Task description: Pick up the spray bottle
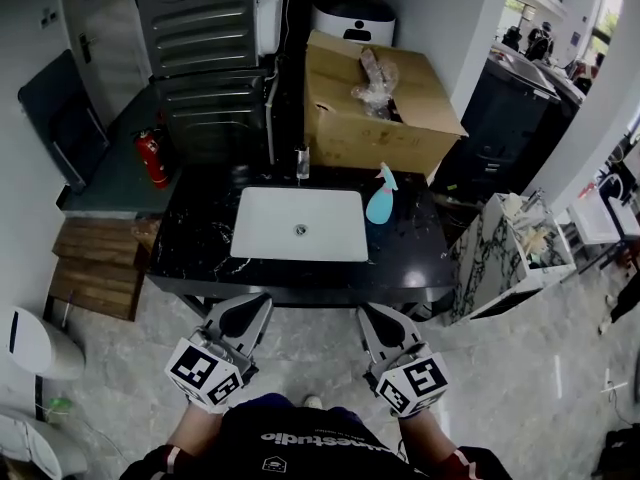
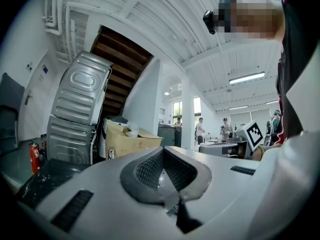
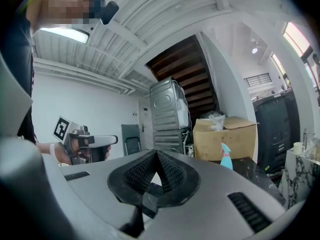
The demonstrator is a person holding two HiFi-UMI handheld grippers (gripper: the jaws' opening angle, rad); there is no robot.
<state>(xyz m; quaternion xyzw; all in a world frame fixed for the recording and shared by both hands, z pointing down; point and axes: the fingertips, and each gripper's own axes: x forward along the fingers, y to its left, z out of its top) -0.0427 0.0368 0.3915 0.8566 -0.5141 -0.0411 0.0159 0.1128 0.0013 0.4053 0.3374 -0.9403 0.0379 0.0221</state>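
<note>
Spray bottle point(image 1: 381, 196), turquoise in colour, was seen upright on the black marble counter point(image 1: 200, 238), just right of the far right corner of the white sink point(image 1: 262, 230) and well apart from both grippers. Nearest to the person, the left gripper point(image 1: 258, 303) and the right gripper point(image 1: 367, 311) were held side by side before the near edge of the counter, both pointed level toward it. The jaws of each gripper were seen closed together, and nothing was held between them. Farther on, the sink was set in the middle of the counter, with a small faucet point(image 1: 302, 161) at its far edge. Behind the bottle an open cardboard box point(image 1: 350, 133) was seen, with crumpled plastic wrap point(image 1: 376, 83) on it. At the far left a red fire extinguisher point(image 1: 152, 158) was seen beside a grey metal appliance point(image 1: 200, 28).
</note>
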